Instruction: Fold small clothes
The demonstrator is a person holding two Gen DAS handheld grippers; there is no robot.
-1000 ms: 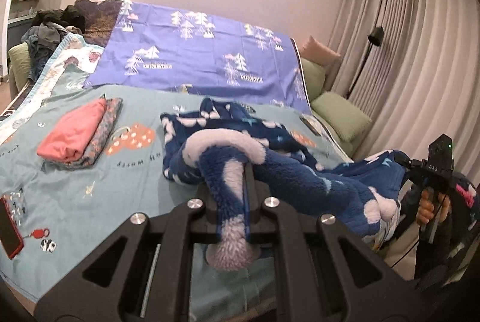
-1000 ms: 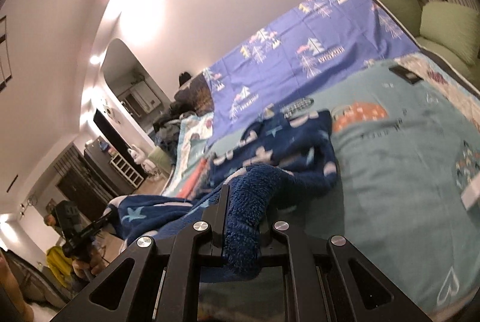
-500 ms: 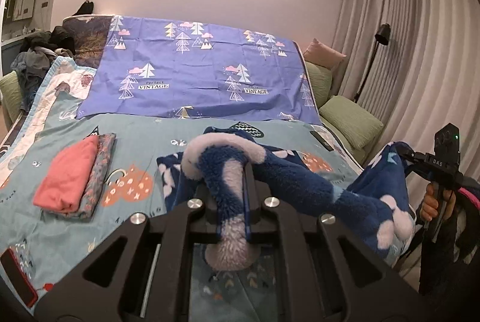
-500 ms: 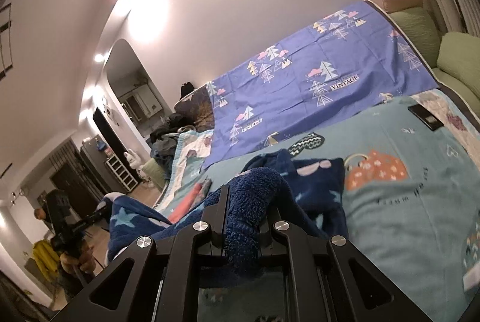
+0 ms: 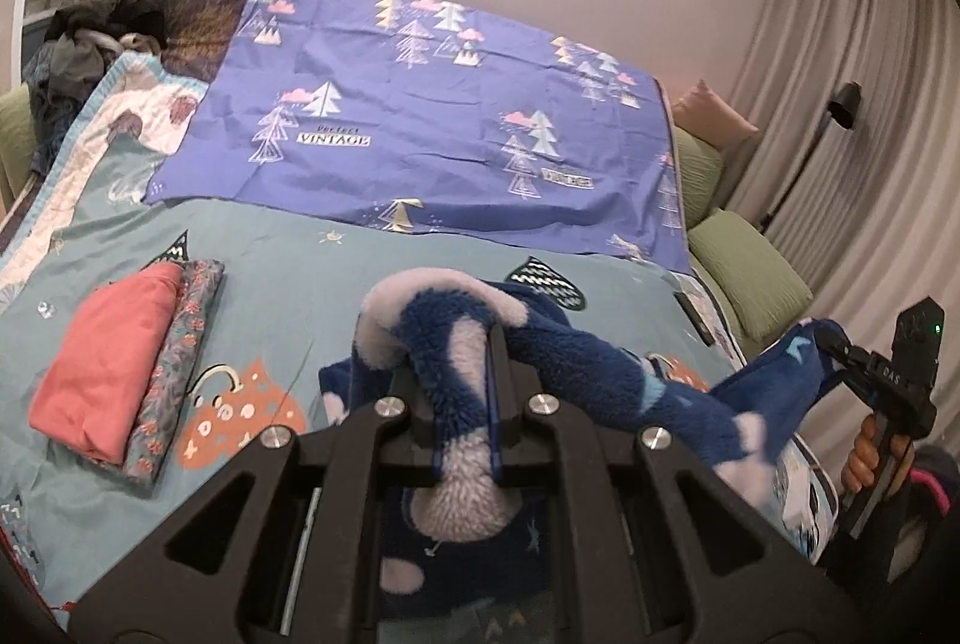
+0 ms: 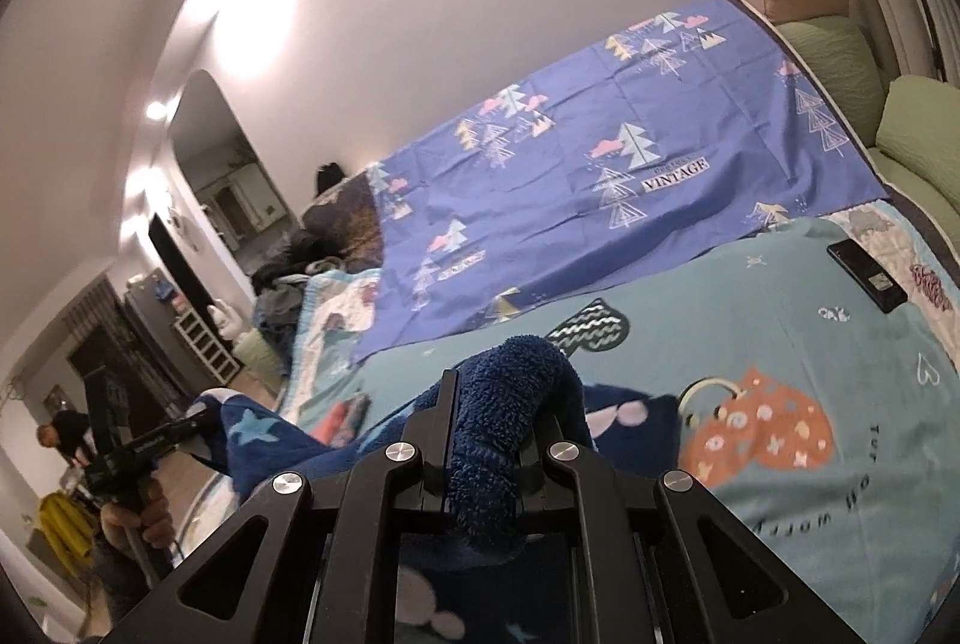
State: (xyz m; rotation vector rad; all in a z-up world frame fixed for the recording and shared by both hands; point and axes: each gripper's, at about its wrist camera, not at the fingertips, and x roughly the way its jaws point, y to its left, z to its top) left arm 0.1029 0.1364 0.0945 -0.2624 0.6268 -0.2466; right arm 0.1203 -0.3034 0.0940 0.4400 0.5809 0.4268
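A dark blue fleece garment (image 5: 606, 374) with pale spots and stars hangs stretched between my two grippers above the teal bed cover (image 5: 288, 284). My left gripper (image 5: 459, 374) is shut on a pale-edged fold of it. My right gripper (image 6: 492, 422) is shut on another fold of the same garment (image 6: 516, 404). In the left wrist view the right gripper (image 5: 834, 350) shows at the far right, held off the bed's edge. In the right wrist view the left gripper (image 6: 186, 425) shows at the far left. The garment's lower part is hidden below both grippers.
A folded stack, coral piece on a floral one (image 5: 120, 362), lies on the left of the bed. A purple tree-print sheet (image 5: 432, 116) covers the head end. A black phone (image 6: 867, 275) lies near the right edge, green cushions (image 5: 744, 266) beyond. Clothes (image 5: 90, 44) are piled far left.
Both grippers have lifted the fleece garment up off the bed and pulled it back toward the near edge. It now hangs stretched between them instead of lying bunched on the cover.
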